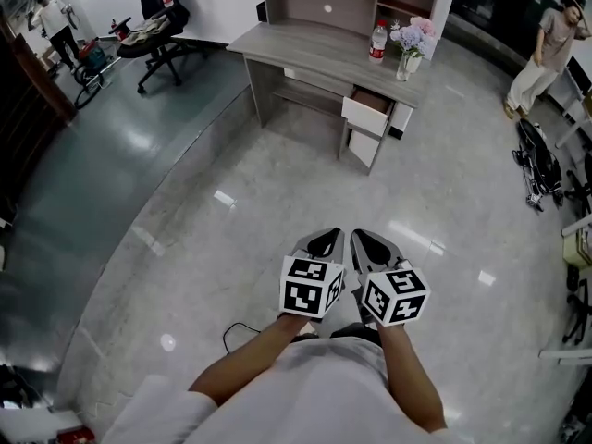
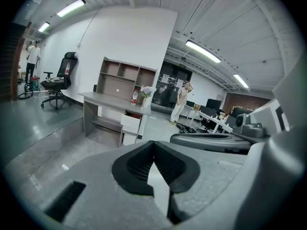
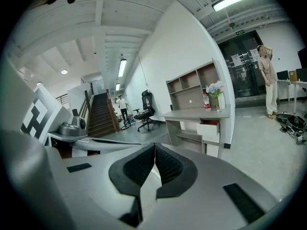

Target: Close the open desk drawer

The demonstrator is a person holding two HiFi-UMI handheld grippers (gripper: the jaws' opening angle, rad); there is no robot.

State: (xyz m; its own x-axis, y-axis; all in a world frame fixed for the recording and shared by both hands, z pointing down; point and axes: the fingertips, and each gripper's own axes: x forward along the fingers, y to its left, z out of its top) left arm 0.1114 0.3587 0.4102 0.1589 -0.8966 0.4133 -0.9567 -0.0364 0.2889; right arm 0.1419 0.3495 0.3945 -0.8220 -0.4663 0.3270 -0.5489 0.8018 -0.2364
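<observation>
A grey desk [image 1: 305, 49] with a shelf unit stands across the room, and its top white drawer [image 1: 367, 112] is pulled out at the desk's right side. The same open drawer [image 2: 130, 123] shows small in the left gripper view and the drawer [image 3: 210, 130] again in the right gripper view. Both grippers are held close to the person's body, far from the desk. My left gripper [image 1: 326, 240] and right gripper [image 1: 372, 244] sit side by side, each shut with nothing between the jaws. Seen along the jaws, the left gripper [image 2: 154, 143] and right gripper [image 3: 155, 146] have tips touching.
On the desk stand a red-capped bottle [image 1: 377, 42] and a vase of flowers [image 1: 410, 44]. A black office chair [image 1: 159, 28] is at the far left. One person [image 1: 546, 54] stands at the far right near a folded cart [image 1: 538, 163]; another person [image 1: 54, 26] is far left.
</observation>
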